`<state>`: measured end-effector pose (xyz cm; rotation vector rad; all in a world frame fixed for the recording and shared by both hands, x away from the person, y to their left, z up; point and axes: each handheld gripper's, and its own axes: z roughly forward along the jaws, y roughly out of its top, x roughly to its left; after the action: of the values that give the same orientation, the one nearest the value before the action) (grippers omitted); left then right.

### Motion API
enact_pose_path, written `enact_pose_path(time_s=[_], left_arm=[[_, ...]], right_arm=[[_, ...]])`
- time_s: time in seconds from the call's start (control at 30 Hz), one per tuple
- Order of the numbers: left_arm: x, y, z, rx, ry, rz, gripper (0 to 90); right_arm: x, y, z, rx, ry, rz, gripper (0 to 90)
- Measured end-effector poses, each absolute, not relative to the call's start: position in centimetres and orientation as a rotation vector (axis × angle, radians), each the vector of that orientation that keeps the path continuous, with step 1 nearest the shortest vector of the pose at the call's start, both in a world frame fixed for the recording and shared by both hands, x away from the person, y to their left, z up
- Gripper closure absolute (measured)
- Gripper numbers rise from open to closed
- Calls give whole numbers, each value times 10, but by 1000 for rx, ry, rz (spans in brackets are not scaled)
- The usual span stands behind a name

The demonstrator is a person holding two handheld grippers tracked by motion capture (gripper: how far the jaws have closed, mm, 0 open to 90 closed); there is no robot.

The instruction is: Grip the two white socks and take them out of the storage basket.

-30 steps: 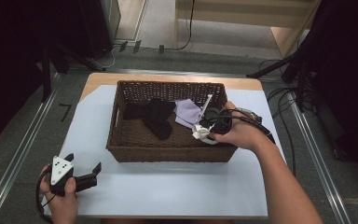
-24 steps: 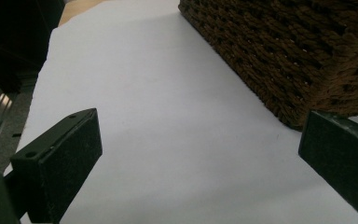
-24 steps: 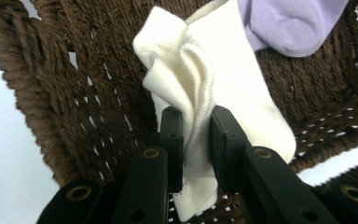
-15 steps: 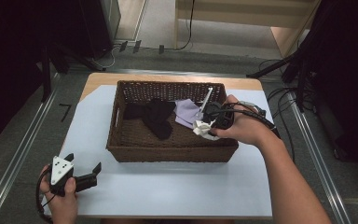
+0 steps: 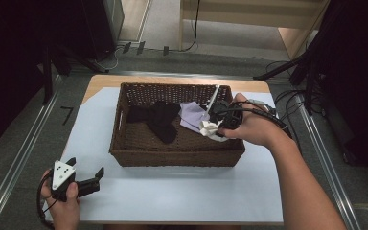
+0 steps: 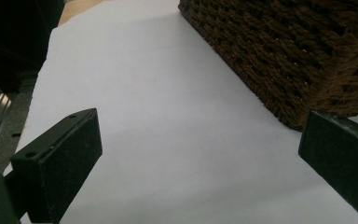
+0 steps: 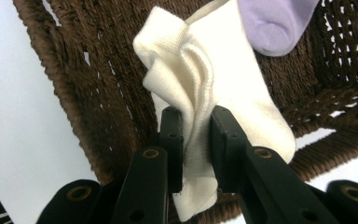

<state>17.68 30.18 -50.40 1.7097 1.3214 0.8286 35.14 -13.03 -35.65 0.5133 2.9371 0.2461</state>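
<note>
White paper covers the table [image 5: 182,201], with a brown wicker basket [image 5: 177,157] standing on it. Over the basket's right end, the right gripper [image 7: 195,140] pinches a cream sock [image 7: 214,79] between its jaws, the cloth bunched above and hanging below the pads. A lilac sock [image 5: 191,115] and dark socks [image 5: 158,120] lie inside. The left gripper [image 5: 84,175] rests near the table's front left corner, jaws spread wide, well apart from the sock.

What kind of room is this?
Probably a lab or workshop set up for recording. A table with a white sheet holds a basket of socks, cables trail over the floor, and metal rails run alongside.
</note>
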Motion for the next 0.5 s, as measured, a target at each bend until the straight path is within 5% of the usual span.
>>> enact_pose_path(time_s=[0.5], left_arm=[[177,301,-504,1707,1321,835,2]], right_arm=[[346,-162,-327,563,2878,275,762]])
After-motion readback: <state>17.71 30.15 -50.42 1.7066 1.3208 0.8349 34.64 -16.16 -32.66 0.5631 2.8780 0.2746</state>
